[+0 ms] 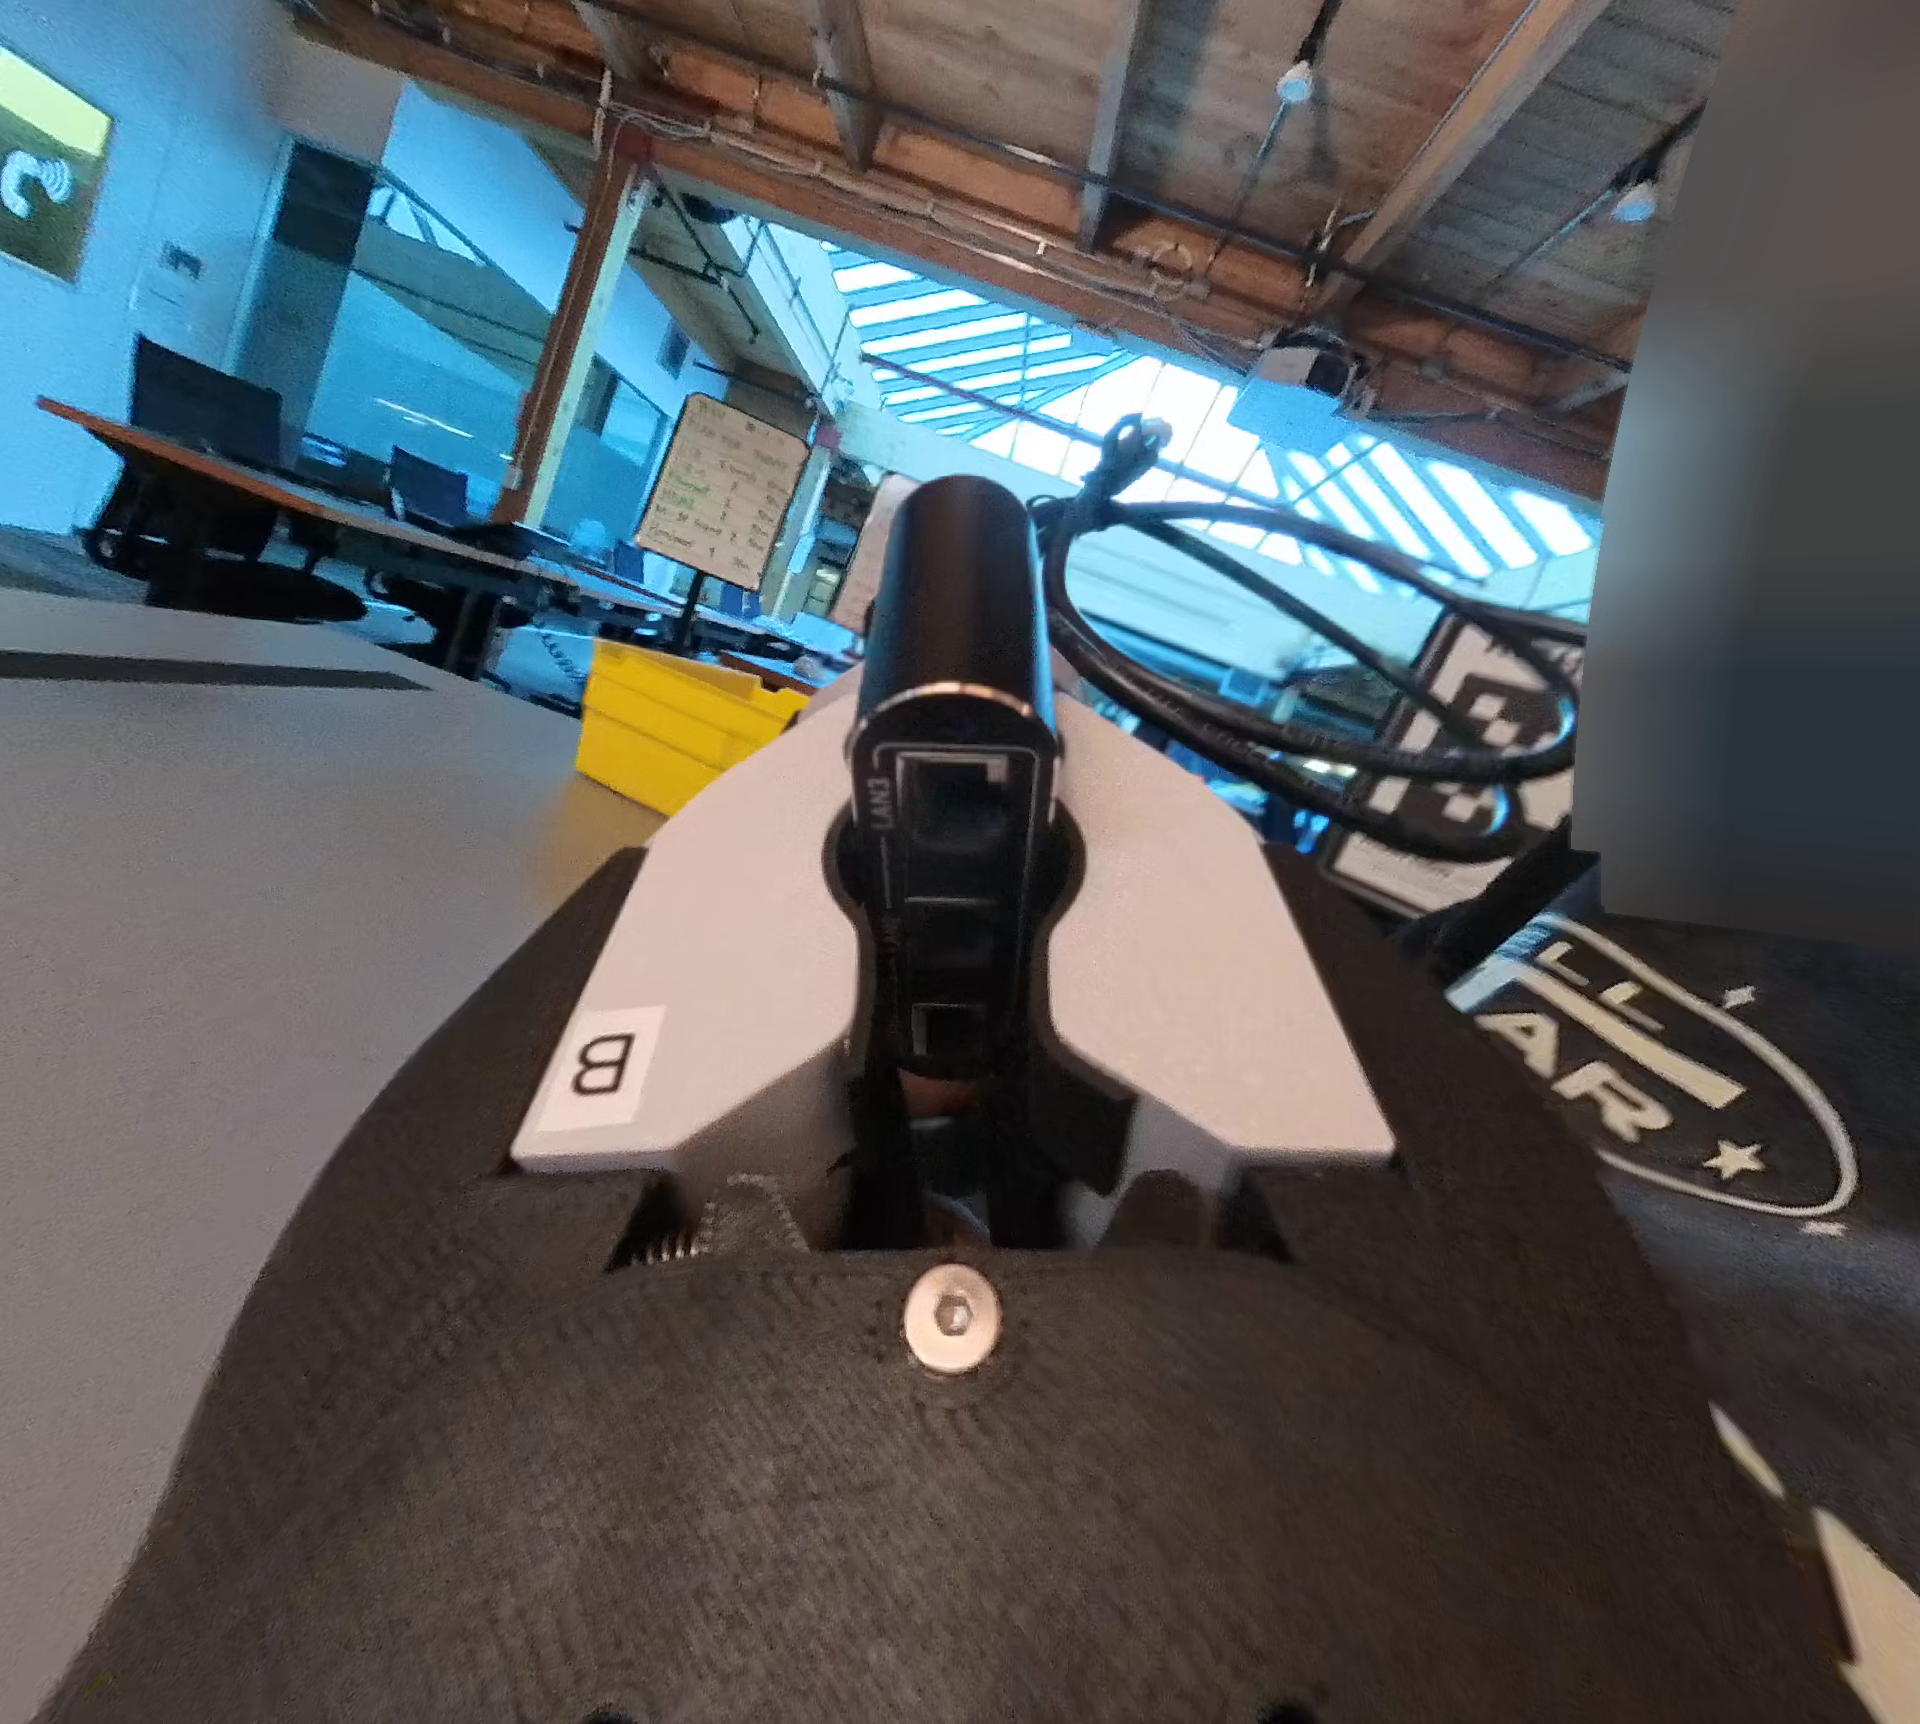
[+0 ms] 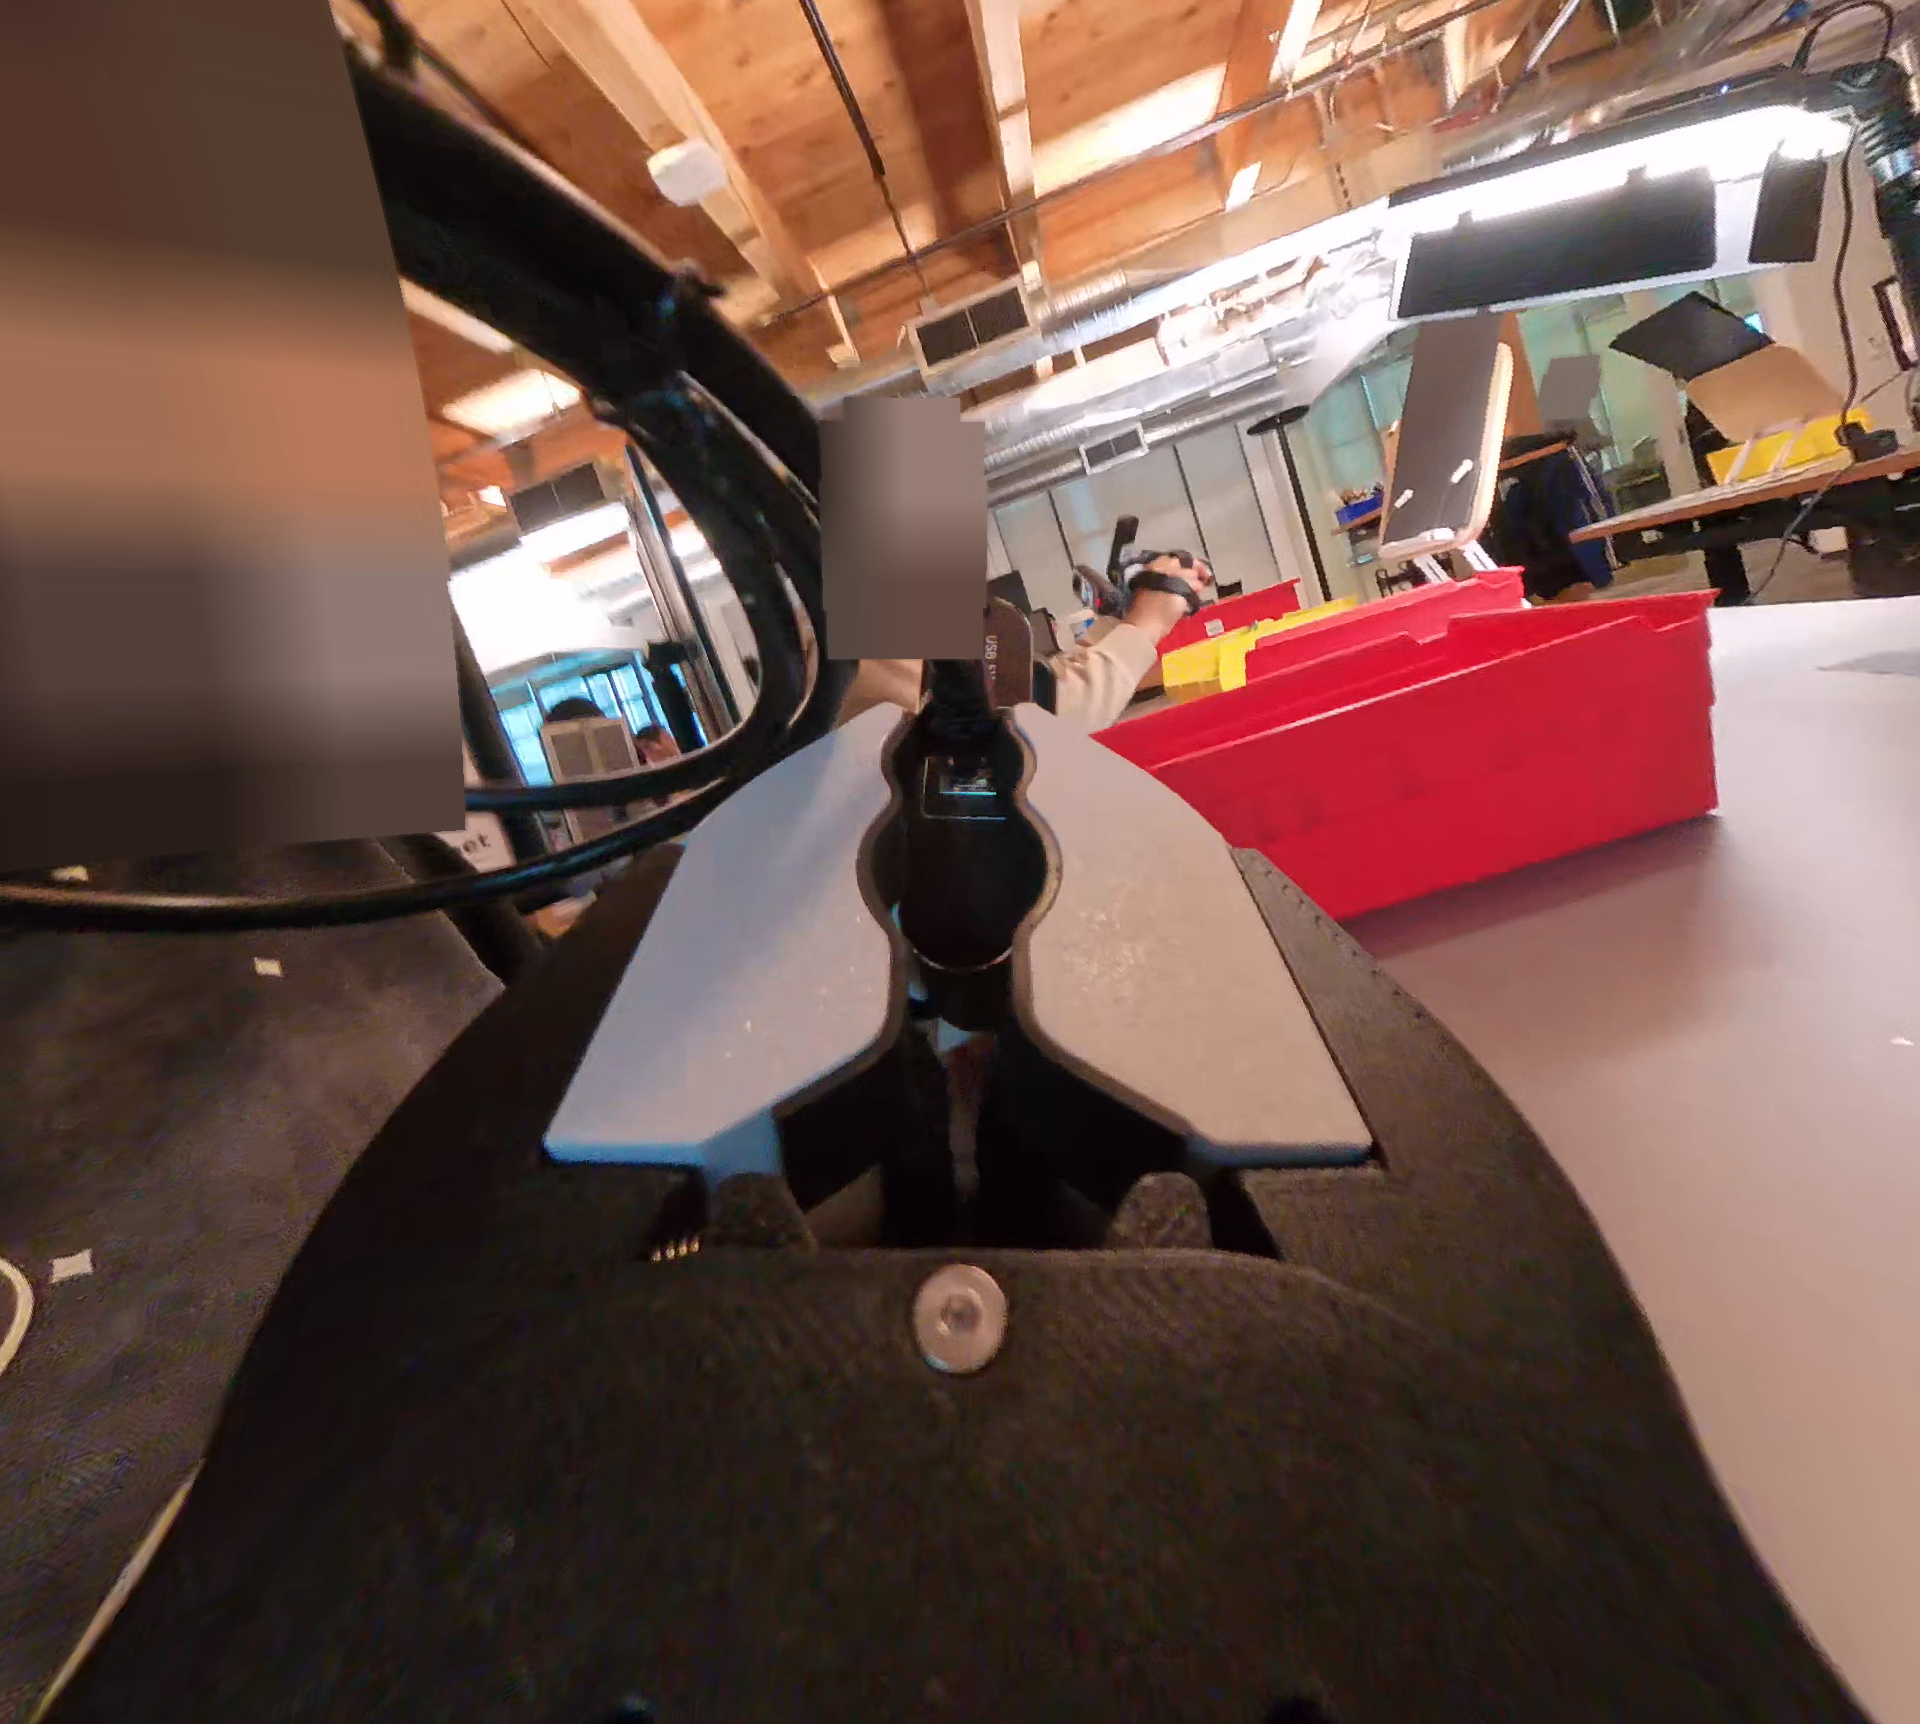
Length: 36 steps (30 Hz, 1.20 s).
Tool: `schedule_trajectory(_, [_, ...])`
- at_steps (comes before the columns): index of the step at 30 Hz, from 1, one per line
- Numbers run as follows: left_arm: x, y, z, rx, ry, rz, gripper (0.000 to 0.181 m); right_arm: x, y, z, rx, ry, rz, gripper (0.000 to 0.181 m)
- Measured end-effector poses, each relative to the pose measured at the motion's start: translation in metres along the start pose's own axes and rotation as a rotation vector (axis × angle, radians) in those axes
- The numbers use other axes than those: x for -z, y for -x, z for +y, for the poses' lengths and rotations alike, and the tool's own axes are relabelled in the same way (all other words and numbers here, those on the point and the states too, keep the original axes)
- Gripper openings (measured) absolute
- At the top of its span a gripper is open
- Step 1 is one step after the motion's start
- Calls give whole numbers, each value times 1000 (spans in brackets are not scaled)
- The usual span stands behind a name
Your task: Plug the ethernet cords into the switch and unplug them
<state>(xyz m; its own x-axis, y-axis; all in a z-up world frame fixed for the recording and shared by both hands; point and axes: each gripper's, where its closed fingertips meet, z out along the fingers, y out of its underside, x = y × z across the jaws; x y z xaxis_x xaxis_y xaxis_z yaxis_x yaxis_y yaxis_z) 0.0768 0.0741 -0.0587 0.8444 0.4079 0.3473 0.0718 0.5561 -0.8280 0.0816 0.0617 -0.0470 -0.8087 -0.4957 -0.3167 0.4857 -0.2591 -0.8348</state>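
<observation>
switch: black, tilted upward, port face toward camera | ethernet cords: black, looped beside it

— Grey table, smooth and matte. Dark strip flat across the far left part. Stacked yellow bins at the far edge, left of centre.

— Same grey table on the right side. Stacked red bins lying on it, far right, tilted in the wide lens. More yellow bins just behind the red ones; resting on this table or a farther one, cannot tell.

— Near right, dark cloth with a white emblem, touching the table edge.

— Seen here near left as well, dark cloth.
</observation>
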Motion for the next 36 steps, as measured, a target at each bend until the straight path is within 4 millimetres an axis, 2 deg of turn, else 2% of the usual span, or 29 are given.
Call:
schedule_trajectory(5, [2, -5, 2, -125, 33, -4, 26, 7, 4, 4, 214, 189, 22, 21])
schedule_trajectory(8, [0, -9, 8, -163, 72, 10, 26, 13, 9, 6, 336, 284, -3, 17])
schedule_trajectory(15, [-2, -12, 19, -289, 142, -6, 26, 17, 15, 10, 372, 326, -41, 14])
schedule_trajectory(18, [-2, -5, 25, -383, 195, -71, 26, 18, 11, 10, 494, 363, 7, 14])
schedule_trajectory(23, [0, 2, 24, -495, 208, -156, 26, 19, 4, 10, 683, 399, 85, 14])
schedule_trajectory(28, [0, 3, 22, -490, 204, -155, 26, 17, 4, 7, 771, 351, 127, 16])
schedule_trajectory(36, [-1, -4, 17, -393, 165, -84, 27, 11, 11, 3, 755, 297, 154, 16])
